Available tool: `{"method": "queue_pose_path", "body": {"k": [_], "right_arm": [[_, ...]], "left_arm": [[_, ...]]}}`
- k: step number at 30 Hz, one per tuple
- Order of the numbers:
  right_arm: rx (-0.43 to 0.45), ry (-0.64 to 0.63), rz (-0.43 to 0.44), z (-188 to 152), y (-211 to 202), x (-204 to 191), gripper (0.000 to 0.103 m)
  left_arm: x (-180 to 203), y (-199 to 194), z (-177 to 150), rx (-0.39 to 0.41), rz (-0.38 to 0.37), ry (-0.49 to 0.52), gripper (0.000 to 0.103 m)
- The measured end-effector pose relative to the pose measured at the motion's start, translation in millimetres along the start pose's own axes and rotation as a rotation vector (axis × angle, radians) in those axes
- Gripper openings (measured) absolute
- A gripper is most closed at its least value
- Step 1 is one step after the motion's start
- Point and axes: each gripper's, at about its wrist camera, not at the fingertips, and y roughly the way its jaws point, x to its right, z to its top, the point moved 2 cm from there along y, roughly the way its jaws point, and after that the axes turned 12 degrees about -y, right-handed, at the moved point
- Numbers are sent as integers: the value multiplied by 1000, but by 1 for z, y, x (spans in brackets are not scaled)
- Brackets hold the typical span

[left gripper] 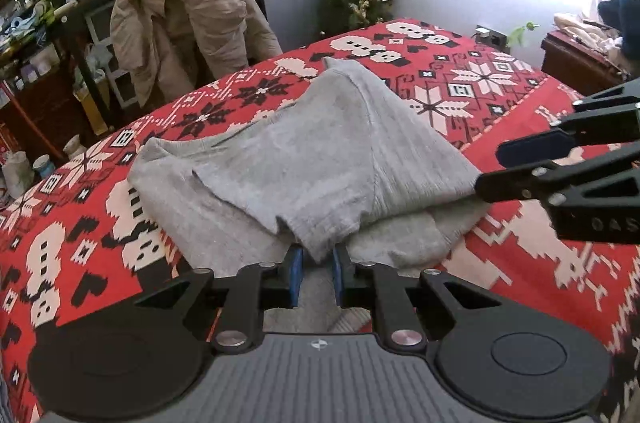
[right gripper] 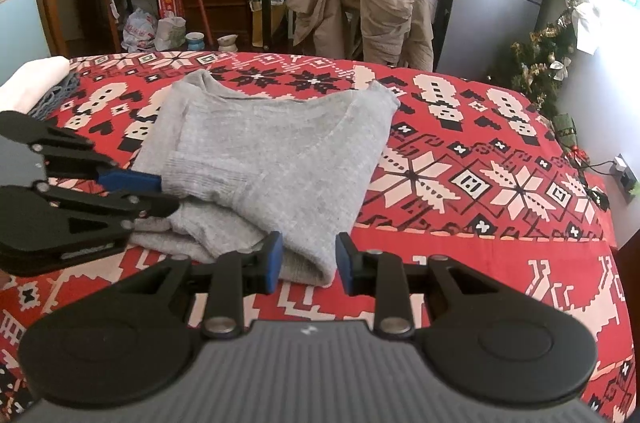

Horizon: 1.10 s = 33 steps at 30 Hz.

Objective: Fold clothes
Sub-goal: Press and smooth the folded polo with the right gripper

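Both tongs work the grey sweater (right gripper: 264,159): left tongs (left gripper: 317,265) pinch its near hem, right tongs (right gripper: 306,259) straddle the corner unclenched and should close before lifting together.

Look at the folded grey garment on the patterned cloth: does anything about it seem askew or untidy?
Yes. The grey garment is folded unevenly: its upper layer lies slanted, and a lower layer sticks out along the near edge. A corner sits between the left gripper pads. The patterned cloth itself lies flat.
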Motion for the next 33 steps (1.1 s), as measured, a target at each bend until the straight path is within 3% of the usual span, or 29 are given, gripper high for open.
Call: {"method": "queue_pose_path", "body": {"k": [5, 6, 7, 8, 12, 15, 19, 21, 26, 29, 33], "right_arm": [[20, -16, 4, 5, 4, -3, 30], [14, -11, 1, 5, 8, -2, 25], [2, 1, 0, 6, 13, 0, 15], [-15, 18, 5, 5, 19, 3, 13], [-56, 56, 7, -3, 38, 10, 10], [-55, 35, 3, -5, 40, 9, 10], [-62, 21, -2, -6, 39, 9, 10], [-66, 21, 0, -5, 37, 10, 10], [-39, 23, 3, 0, 27, 13, 11], [-32, 24, 9, 3, 27, 14, 11], [-26, 15, 3, 7, 30, 14, 11]], "left_arm": [[-9, -28, 13, 43, -57, -101, 2], [-13, -32, 14, 41, -75, -142, 2], [-19, -35, 16, 33, -94, -191, 2], [-23, -36, 15, 23, -105, -233, 2], [-36, -16, 1, -69, -111, -332, 2], [-39, -4, -10, -122, -98, -341, 2], [-40, -11, -10, -127, -107, -329, 5], [-43, -17, -7, -110, -103, -327, 10], [-70, -26, 18, -14, -113, -428, 19], [-82, -11, 40, 28, -61, -455, 19], [-89, 18, 58, 21, -9, -441, 19]]}}
